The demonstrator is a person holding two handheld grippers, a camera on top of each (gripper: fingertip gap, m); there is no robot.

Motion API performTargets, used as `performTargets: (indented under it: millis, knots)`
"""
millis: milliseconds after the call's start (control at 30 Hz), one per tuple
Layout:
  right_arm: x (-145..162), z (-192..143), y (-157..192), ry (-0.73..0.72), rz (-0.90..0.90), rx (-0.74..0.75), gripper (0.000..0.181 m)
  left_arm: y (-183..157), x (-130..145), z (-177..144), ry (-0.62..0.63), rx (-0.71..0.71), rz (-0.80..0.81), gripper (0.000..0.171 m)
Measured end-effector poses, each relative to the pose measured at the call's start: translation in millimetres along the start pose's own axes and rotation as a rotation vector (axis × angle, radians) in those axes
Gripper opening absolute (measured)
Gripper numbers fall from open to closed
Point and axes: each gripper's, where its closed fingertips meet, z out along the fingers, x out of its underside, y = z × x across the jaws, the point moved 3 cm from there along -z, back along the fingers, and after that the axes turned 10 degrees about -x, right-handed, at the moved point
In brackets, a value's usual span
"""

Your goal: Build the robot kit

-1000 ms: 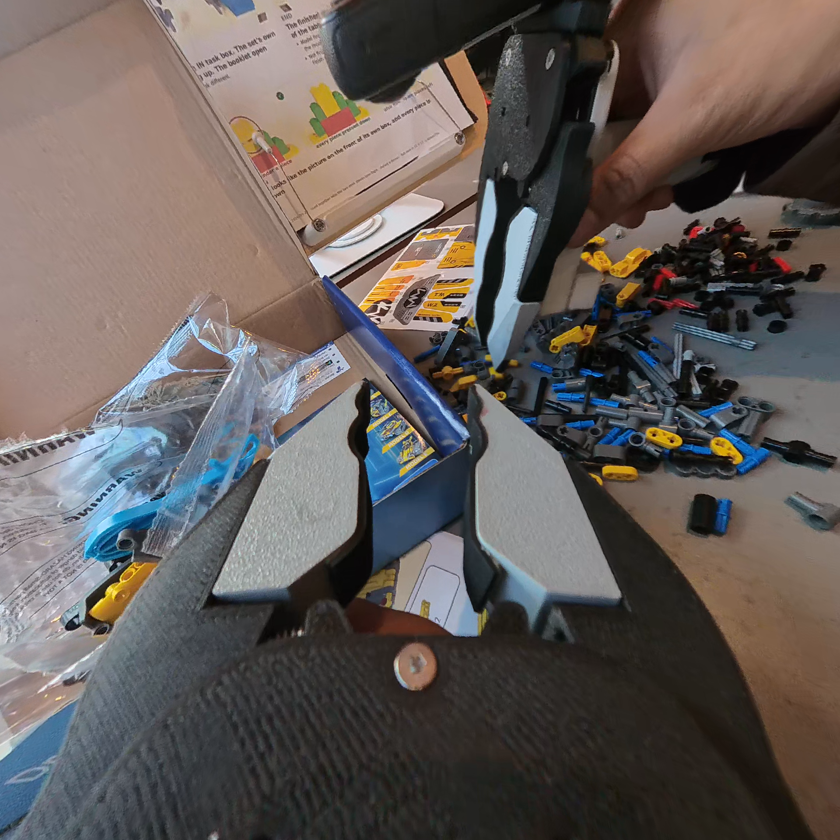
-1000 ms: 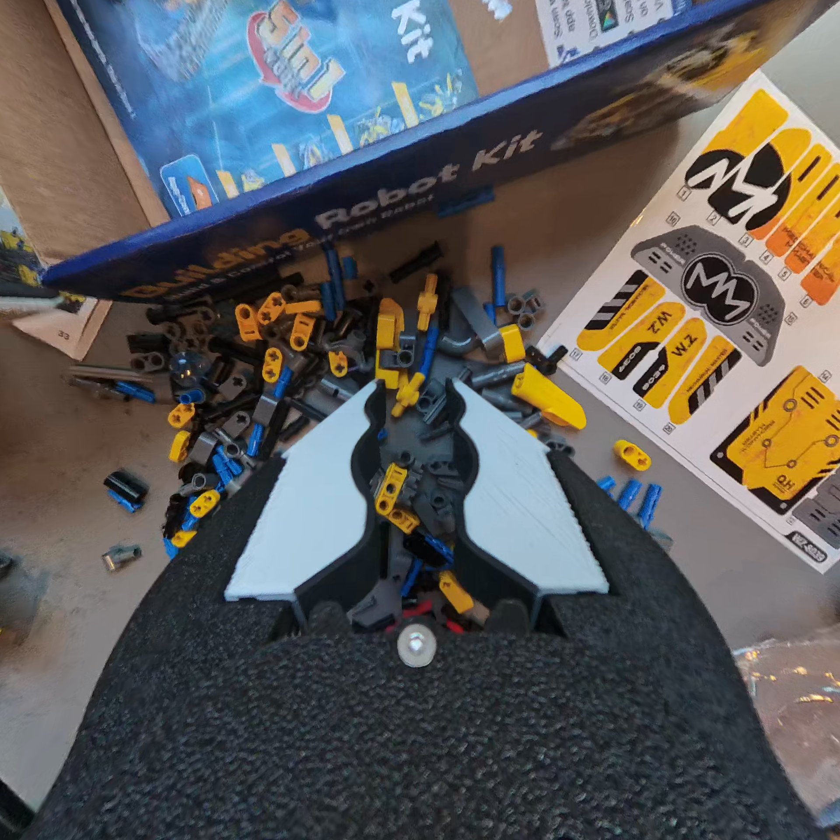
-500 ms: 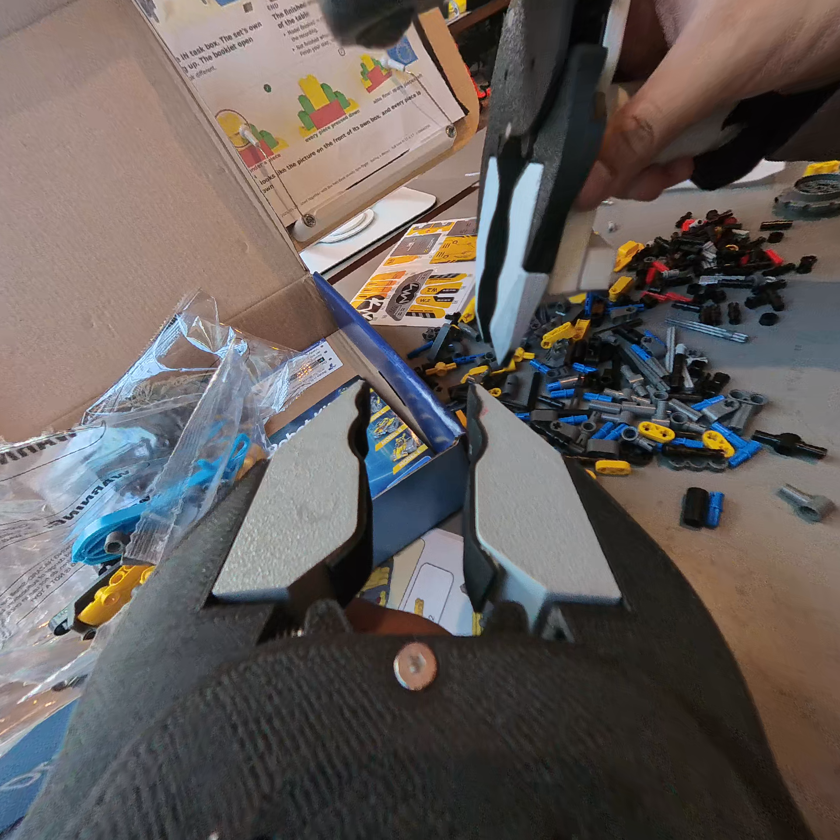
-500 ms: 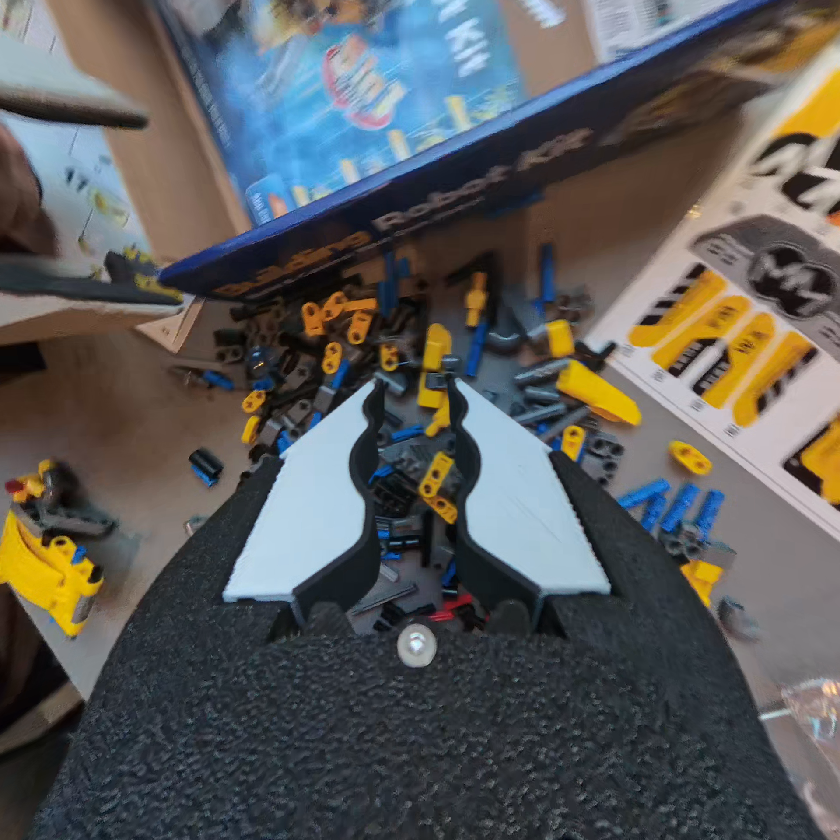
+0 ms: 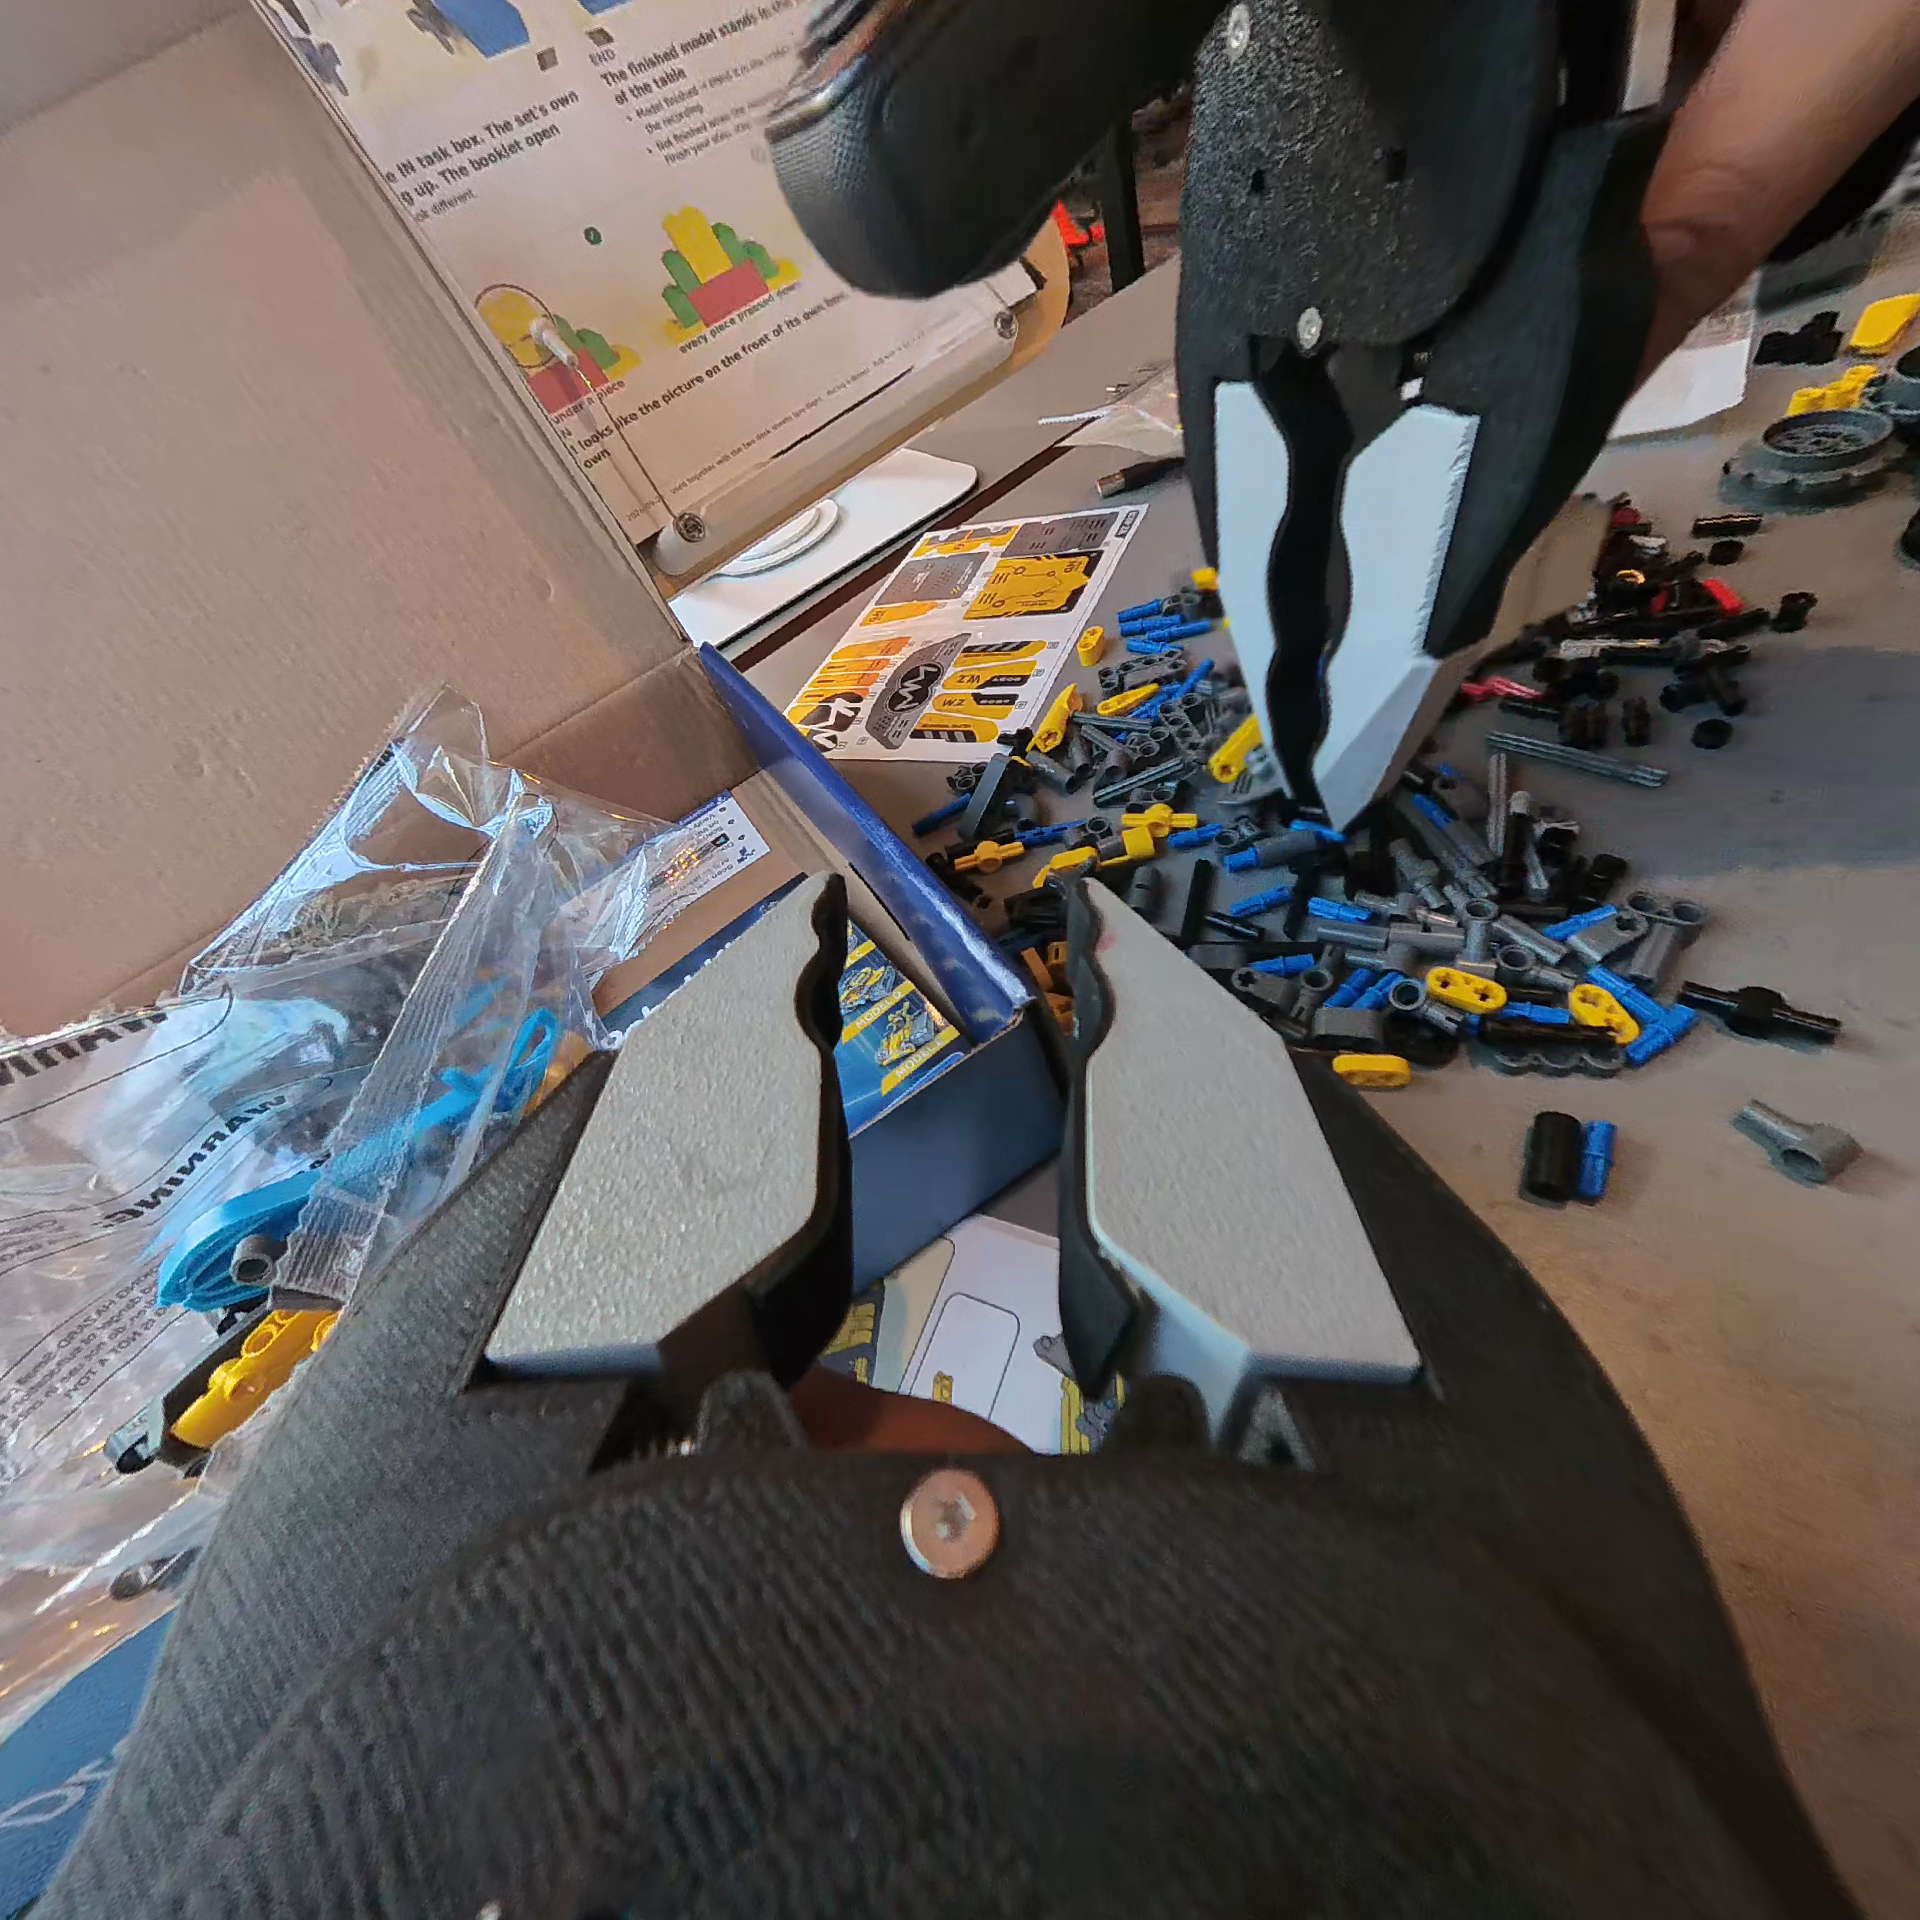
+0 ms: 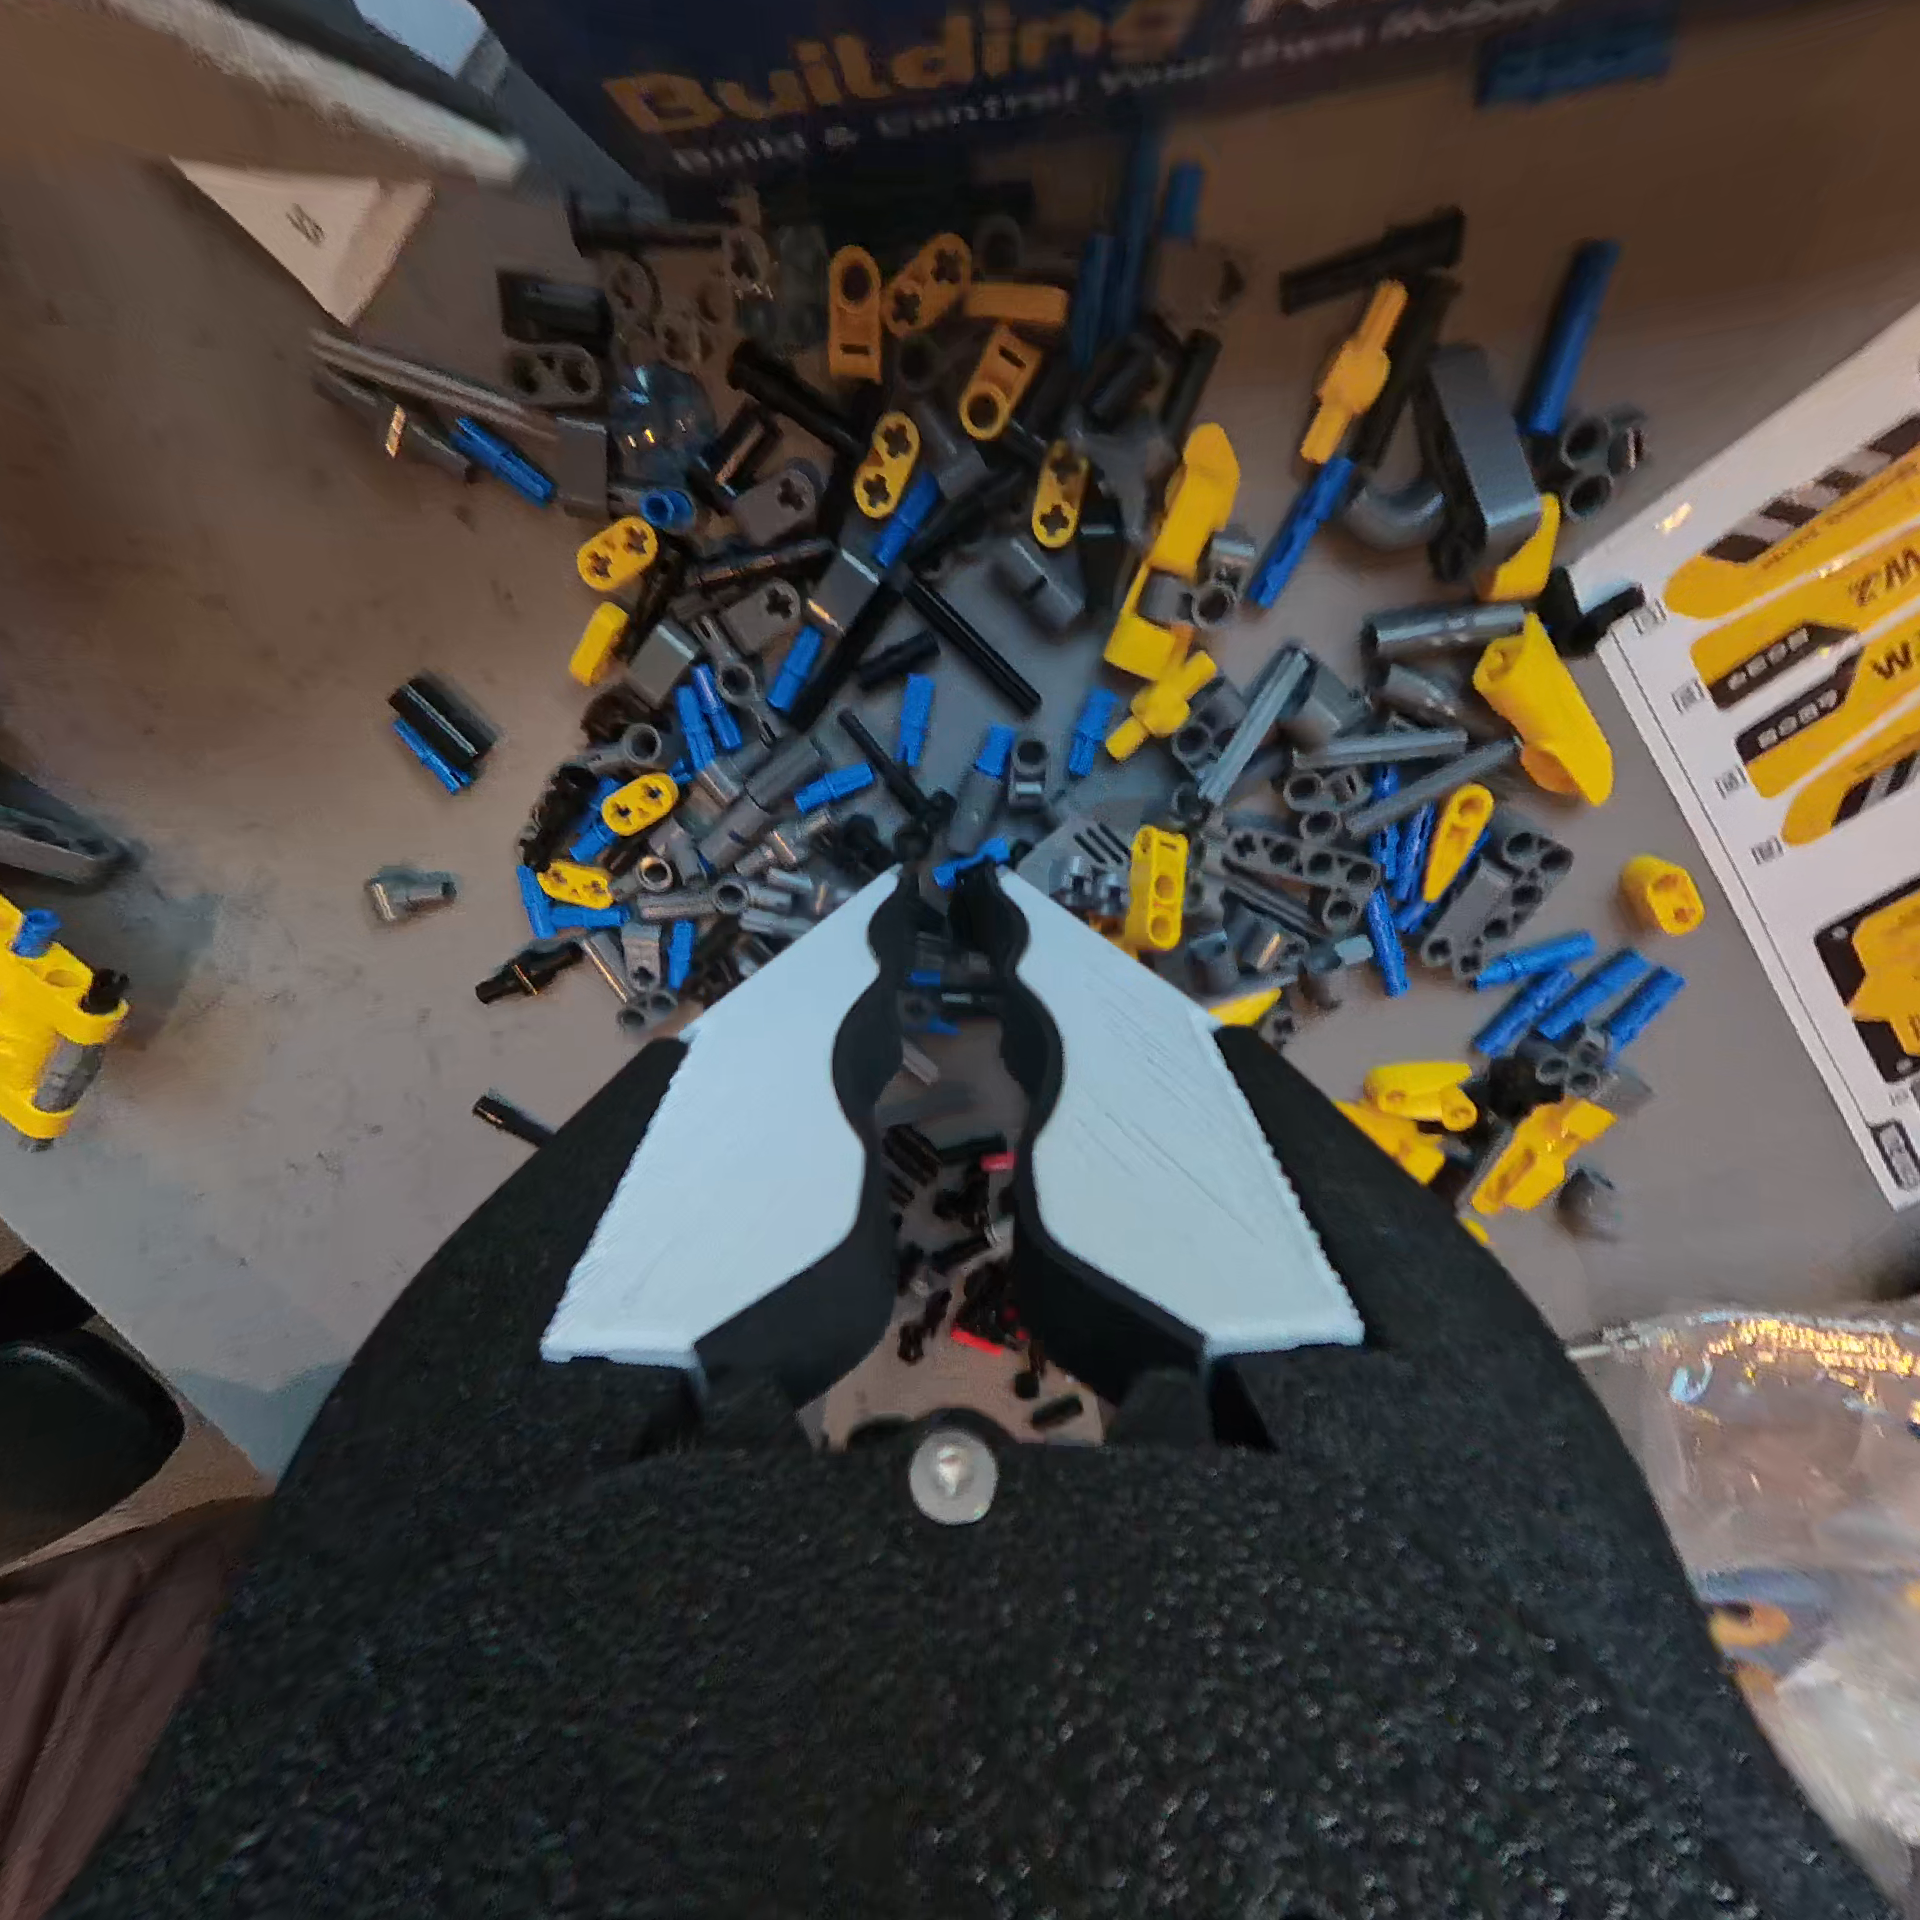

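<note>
The left gripper (image 5: 951,904) is held with its fingers spread wide, nothing between them, poised over the corner of the blue cardboard box (image 5: 935,1081). Clear plastic bags (image 5: 312,997) of parts are seen piled in the box just to the left of it. Beyond the box edge, a heap of small construction pieces (image 5: 1403,914) in black, grey, blue and yellow is spread over the grey tabletop (image 5: 1714,1403). The right gripper (image 6: 945,883) is lowered into that heap, its tips nearly closed, with only a narrow gap left. A small blue pin (image 6: 971,860) lies right at the tips; whether it is actually pinched cannot be told. A yellow-and-black sticker sheet (image 5: 966,634) is laid flat beside the pile, farther back. An instruction card (image 5: 665,260) in a clear stand is propped behind it.
</note>
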Motion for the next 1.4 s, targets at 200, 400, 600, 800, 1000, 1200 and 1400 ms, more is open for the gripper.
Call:
performTargets:
  millis: [200, 400, 600, 800, 1000, 1200, 1400]
  knots:
    - [27, 2, -1, 0.087, 0.048, -0.028, 0.011, -1, 1, 1, 0.005, 0.003, 0.0, 0.04]
    - [19, 6, 1, 0.058, 0.016, -0.047, 0.012, -1, 3, 2, 0.01, 0.002, 0.004, 0.04]
    - [-28, -1, 11, -0.152, -0.04, -0.08, 0.012, 1, 2, 1, 0.007, -0.006, 0.004, 0.04]
    - [-43, 15, 9, -0.136, -0.034, -0.085, 0.01, 0, 3, 2, 0.013, -0.003, 0.008, 0.04]
    - [-28, 15, 4, -0.078, -0.015, -0.062, 0.015, -1, 5, 2, 0.028, 0.001, 0.021, 0.04]
    - [-7, 11, 5, 0.006, -0.023, -0.044, 0.01, 0, 7, 3, 0.039, -0.004, 0.027, 0.04]
    - [-42, -5, -1, -0.209, 0.008, -0.025, 0.012, 15, 3, 2, 0.028, -0.043, -0.02, 0.039]
